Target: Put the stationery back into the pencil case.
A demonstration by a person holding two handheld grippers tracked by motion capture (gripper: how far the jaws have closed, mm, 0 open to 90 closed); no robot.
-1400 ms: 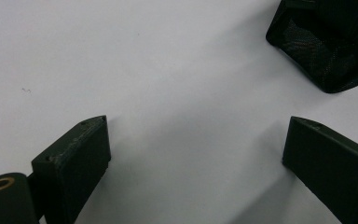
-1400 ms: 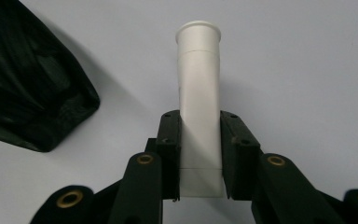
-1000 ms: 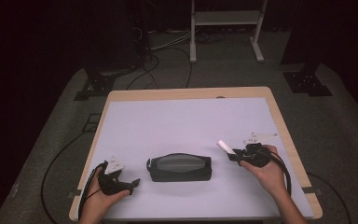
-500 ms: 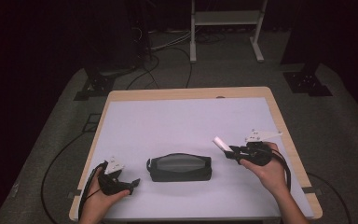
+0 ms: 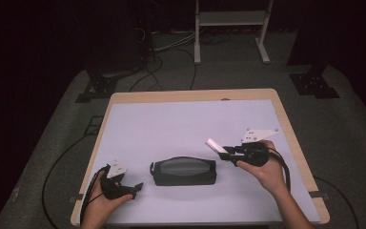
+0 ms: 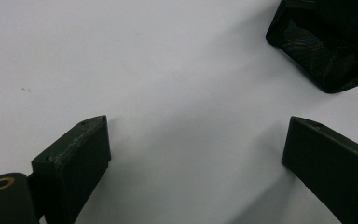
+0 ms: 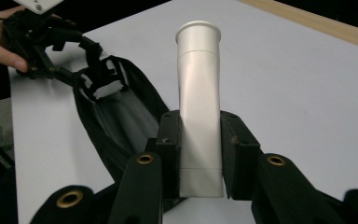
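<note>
1. Lying near the front middle of the pale lavender tabletop with a light wooden rim [image 5: 181, 124], a black mesh-sided zip pouch [image 5: 184, 171] is sitting lengthwise.
2. Right gripper [image 5: 225, 151] is clamping its jaws on a white plastic tube with a flared cap [image 7: 198, 107], holding it just right of the pouch.
3. Left gripper [image 5: 136, 187] is resting on the table left of the pouch, jaws spread wide.
4. Surrounding grey carpeted floor [image 5: 357, 143] is carrying black cables [image 5: 162, 71]; a white metal stand [image 5: 231, 19] is standing behind.

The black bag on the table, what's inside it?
The black bag looks open at its top, showing a pale grey lining and no object in the visible part. Its ends and bottom are hidden. The white tube is outside, clamped in the right gripper.
</note>
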